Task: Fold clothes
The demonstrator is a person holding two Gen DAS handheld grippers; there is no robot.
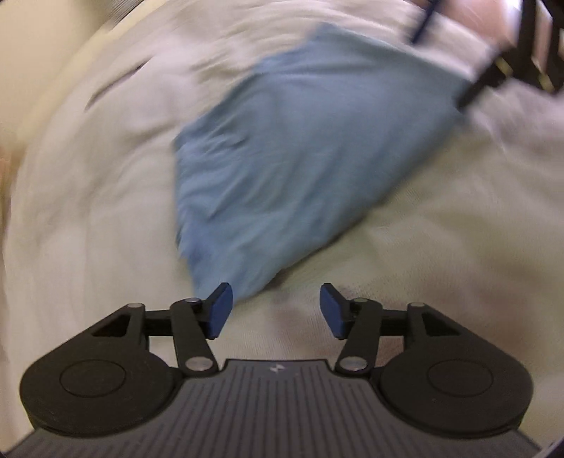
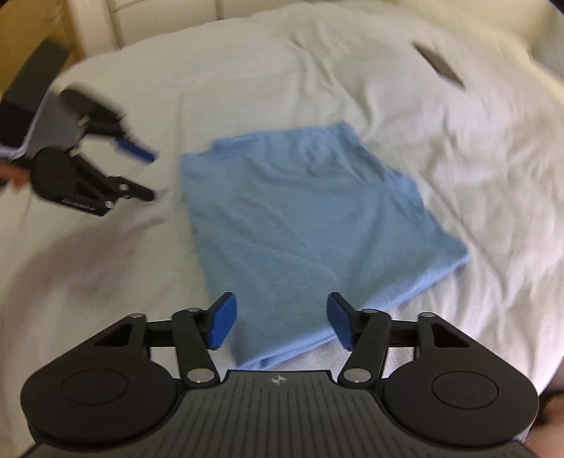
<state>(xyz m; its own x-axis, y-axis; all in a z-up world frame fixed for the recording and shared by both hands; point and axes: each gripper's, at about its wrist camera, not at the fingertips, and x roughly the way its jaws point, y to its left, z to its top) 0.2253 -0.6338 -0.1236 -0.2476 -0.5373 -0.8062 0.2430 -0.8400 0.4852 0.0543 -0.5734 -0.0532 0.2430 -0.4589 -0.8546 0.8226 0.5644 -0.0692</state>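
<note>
A light blue garment [image 1: 299, 148] [image 2: 303, 218] lies folded into a rough rectangle on a white bedsheet [image 1: 88, 211] [image 2: 246, 70]. In the left wrist view, my left gripper [image 1: 276, 296] hangs open above the sheet, just off the garment's near corner, with nothing between its blue pads. The right wrist view shows it again, to the left of the garment and clear of it [image 2: 151, 176]. My right gripper [image 2: 281, 303] is open over the garment's near edge. Blue cloth shows in the gap below, and the pads do not press on it. Both views are motion-blurred.
A small dark grey object [image 2: 440, 65] lies on the sheet at the far right. A dark box [image 2: 35, 77] stands off the bed's left side, with a cream headboard [image 2: 158, 17] behind. Dark furniture bars [image 1: 539, 42] stand beyond the bed.
</note>
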